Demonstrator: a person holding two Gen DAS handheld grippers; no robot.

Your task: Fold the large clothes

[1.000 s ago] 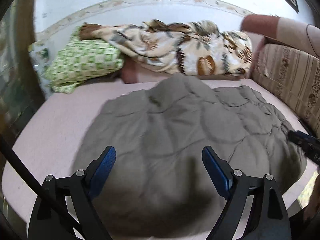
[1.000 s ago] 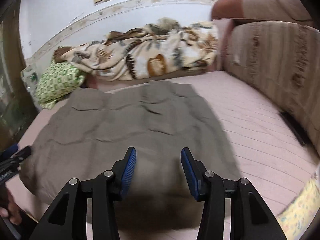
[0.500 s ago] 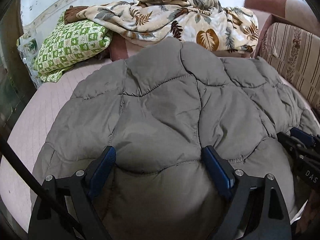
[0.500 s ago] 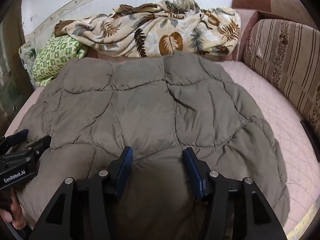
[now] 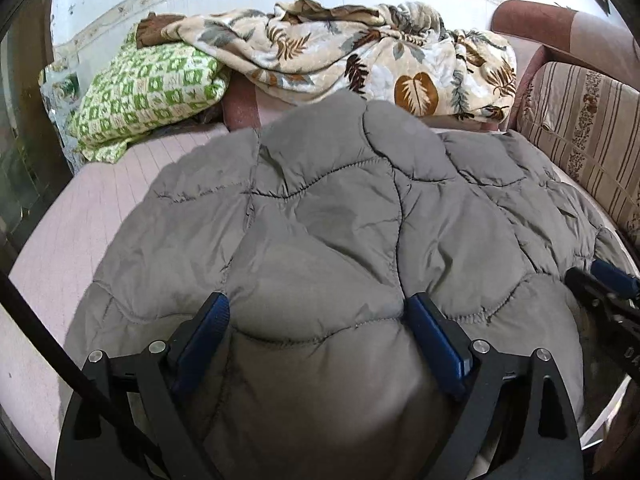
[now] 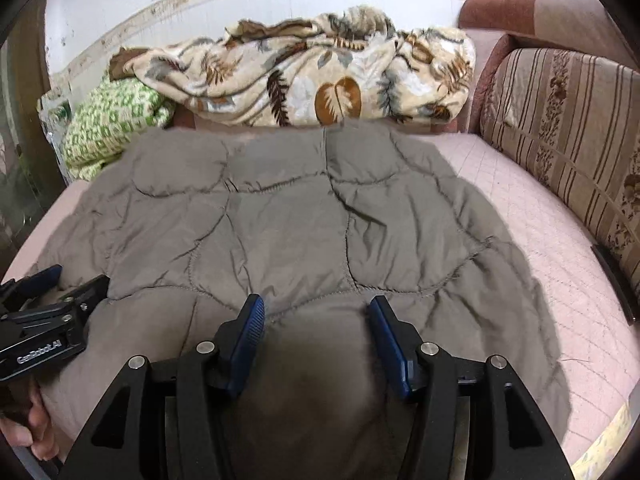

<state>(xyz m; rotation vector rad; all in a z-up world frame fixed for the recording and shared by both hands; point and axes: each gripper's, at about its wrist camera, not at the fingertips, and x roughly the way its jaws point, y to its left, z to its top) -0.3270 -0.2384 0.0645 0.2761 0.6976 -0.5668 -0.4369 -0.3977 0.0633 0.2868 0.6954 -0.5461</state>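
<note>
Quilt point(image 5: 328, 216), grey and puffy, lies spread over a pink mattress point(image 5: 120, 172), its far edge near the leaf-print blanket point(image 5: 360, 56) heaped by the wall and its near edge bulging up between both sets of tongs; a green pillow point(image 5: 148, 92) sits off to one side and a striped sofa back point(image 6: 568, 128) runs along the other. Left gripper point(image 5: 316, 340) stands wide, its blue pads flanking a swell of padding without visibly pinching it; right gripper point(image 6: 316, 332) is narrower, jaws apart on either side of a similar bulge, again with no clear squeeze. Stitched in soft wavy panels, the quilt looks light but bulky, limp rather than stiff, its smooth shell likely to slip from a shallow bite. A firm hold seems best at the near hem or corners, deep enough to catch the sewn seam and not just loose filling. Judged from both views, its long axis runs across the bed, from the pillow side to the sofa side, with the short span reaching away toward the wall
</note>
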